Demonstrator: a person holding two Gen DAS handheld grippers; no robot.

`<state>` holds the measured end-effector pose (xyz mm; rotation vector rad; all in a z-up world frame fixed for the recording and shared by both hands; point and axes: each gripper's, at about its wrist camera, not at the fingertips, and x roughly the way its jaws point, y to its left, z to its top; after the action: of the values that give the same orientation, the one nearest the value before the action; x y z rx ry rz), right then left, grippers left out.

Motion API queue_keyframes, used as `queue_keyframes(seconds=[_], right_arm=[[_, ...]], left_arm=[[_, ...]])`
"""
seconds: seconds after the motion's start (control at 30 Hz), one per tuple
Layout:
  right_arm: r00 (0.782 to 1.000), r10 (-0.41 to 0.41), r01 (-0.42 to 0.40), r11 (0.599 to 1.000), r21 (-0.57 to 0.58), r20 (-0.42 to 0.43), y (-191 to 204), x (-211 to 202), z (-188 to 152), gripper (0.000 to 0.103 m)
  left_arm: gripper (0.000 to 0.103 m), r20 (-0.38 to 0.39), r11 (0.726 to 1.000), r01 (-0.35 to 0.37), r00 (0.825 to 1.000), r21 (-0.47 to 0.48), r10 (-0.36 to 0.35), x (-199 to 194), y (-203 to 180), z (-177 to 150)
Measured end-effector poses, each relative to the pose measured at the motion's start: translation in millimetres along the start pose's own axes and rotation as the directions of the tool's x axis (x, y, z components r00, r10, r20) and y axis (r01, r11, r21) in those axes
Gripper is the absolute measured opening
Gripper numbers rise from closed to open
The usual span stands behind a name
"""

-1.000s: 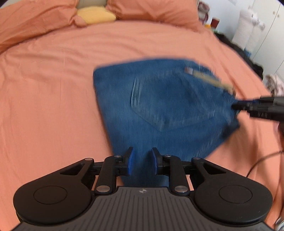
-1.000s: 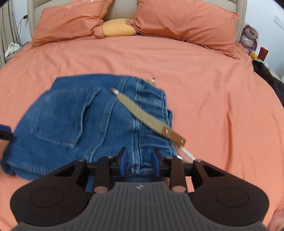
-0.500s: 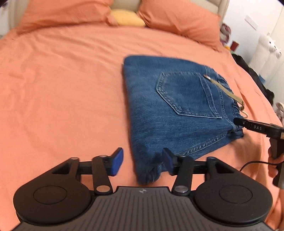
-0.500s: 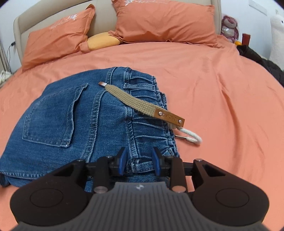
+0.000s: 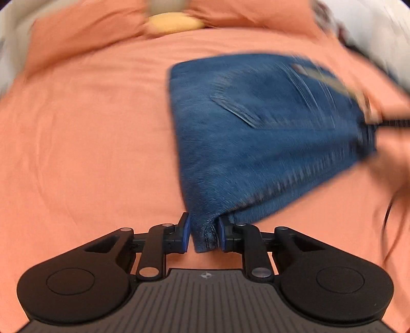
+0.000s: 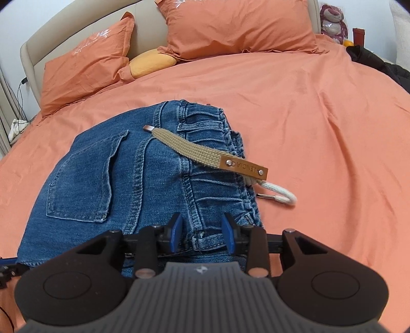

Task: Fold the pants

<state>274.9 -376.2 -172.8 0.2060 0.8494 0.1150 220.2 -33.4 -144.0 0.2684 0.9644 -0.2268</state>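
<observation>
Denim fills the space between the two blue pads of the left gripper (image 5: 203, 235): its jaws have just been closing, and now they are narrow and pinch a bunched corner of the folded pants (image 5: 258, 133), with both pads pressing on the cloth. The pants lie on the orange bedspread (image 5: 84, 143), in the right half of the left wrist view, which is blurred; their left edge runs straight away from this gripper toward the pillows. To the left of that edge the bedspread is wide and bare up to the yellow cushion (image 5: 173, 24) at the head of the bed. At the far right corner of the pants a dark bar reaches the cloth, but the blur hides its details. In the right wrist view the right gripper (image 6: 202, 237) has the waistband end of the pants (image 6: 120, 179) between its pads; its jaws have just been opening a little, and I cannot tell if the pads press on the denim or only stand beside it. A beige woven strap (image 6: 189, 147) with a brown tag lies across the waistband, and a white cord loop (image 6: 280, 193) rests on the bedspread just beside the right edge of the pants. Right of this edge the bedspread (image 6: 320, 133) is open and smooth up to dark clothing (image 6: 379, 64) at the far side.
</observation>
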Motion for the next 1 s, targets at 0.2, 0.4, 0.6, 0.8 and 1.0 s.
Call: queue_keyframes(seconds=[0.2, 0.4, 0.6, 0.8, 1.0], right_arm=[[1.0, 0.011, -0.011, 1.0, 0.007, 0.003, -1.5, -2.2, -1.0, 0.032], [1.0, 0.011, -0.011, 1.0, -0.003, 0.001, 0.1, -2.2, -1.0, 0.032], [1.0, 0.019, -0.019, 1.0, -0.007, 0.0, -3.8, -2.2, -0.4, 0.032], [1.0, 0.018, -0.018, 1.0, -0.01, -0.003, -3.5, -2.7, 0.3, 0.032], [1.0, 0.027, -0.027, 0.999, -0.017, 0.0, 0.4, -13.1, 2.1, 0.046]], left_arm=[[0.019, -0.006, 0.915, -0.079, 0.996, 0.397, 0.089, -22.0, -14.6, 10.5], [0.017, -0.032, 0.729, -0.081, 0.99, 0.679, 0.14, 6.0, -35.0, -14.4], [0.016, -0.014, 0.663, -0.015, 0.999, 0.749, 0.039, 5.8, -20.1, -25.9], [0.017, -0.049, 0.673, 0.017, 0.998, 0.74, 0.028, -6.0, -22.8, -16.4], [0.035, -0.086, 0.77, 0.056, 0.996, 0.636, -0.001, -33.7, -0.7, -0.9]])
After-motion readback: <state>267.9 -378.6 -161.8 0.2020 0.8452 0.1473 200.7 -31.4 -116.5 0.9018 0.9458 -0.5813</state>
